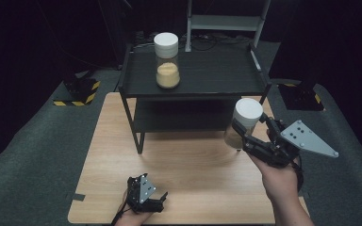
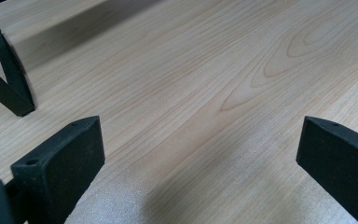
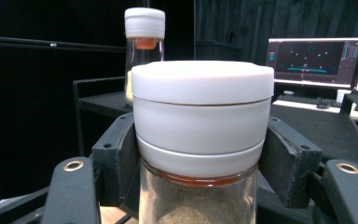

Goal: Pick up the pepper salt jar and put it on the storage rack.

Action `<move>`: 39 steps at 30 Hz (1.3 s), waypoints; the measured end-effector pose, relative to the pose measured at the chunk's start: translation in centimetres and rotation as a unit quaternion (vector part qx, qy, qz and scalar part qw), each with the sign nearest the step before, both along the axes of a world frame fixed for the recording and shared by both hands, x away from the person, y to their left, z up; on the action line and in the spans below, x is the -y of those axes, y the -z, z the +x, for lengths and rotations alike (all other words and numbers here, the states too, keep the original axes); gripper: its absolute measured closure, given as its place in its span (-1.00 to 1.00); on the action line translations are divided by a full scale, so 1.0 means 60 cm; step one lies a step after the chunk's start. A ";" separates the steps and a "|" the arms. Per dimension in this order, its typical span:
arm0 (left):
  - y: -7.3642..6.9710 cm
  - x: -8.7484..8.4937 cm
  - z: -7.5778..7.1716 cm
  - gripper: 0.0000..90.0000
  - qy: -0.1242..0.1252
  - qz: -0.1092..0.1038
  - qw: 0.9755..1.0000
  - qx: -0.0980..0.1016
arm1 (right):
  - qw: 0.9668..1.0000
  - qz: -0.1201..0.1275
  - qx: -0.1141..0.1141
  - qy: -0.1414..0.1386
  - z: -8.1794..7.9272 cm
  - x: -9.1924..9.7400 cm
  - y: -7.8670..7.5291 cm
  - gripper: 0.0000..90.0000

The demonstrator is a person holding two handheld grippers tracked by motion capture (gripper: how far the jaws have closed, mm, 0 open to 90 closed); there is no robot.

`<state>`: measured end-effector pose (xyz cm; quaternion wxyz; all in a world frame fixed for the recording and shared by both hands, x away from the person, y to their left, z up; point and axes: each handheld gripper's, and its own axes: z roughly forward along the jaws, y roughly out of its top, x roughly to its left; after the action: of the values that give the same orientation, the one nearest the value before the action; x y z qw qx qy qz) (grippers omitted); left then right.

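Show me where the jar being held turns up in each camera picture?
High view: held jar right of centre, in the right gripper.
Right gripper view: centre foreground, between the jaws.
Left gripper view: bare table.
Shared landmark: the black shelf with a second jar.

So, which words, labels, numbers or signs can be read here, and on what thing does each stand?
None can be read.
The held jar and the jar on the shelf: no label visible.
Monitor in the right gripper view: graphics too small and blurred to read.
Yellow-black hazard stripes on the floor: no words.
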<state>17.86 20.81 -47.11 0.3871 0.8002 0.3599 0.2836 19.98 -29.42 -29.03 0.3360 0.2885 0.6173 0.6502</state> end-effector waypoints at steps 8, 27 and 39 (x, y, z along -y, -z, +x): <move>0.001 -0.001 0.000 -0.98 0.000 -0.002 1.000 0.000 | 1.000 0.008 -0.001 0.004 0.016 -0.008 -0.023 -0.25; 0.002 -0.009 -0.001 -0.98 -0.001 -0.016 1.000 -0.001 | 0.999 0.031 0.010 0.021 0.072 -0.038 -0.076 -0.25; 0.003 -0.013 0.000 -0.98 0.001 -0.023 1.000 -0.003 | 0.998 0.037 0.018 0.040 0.125 -0.068 -0.096 -0.25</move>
<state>17.84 21.62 -47.29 0.4050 0.7919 0.3667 0.2726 27.51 -25.33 -23.28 0.3614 0.3134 0.5750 0.6637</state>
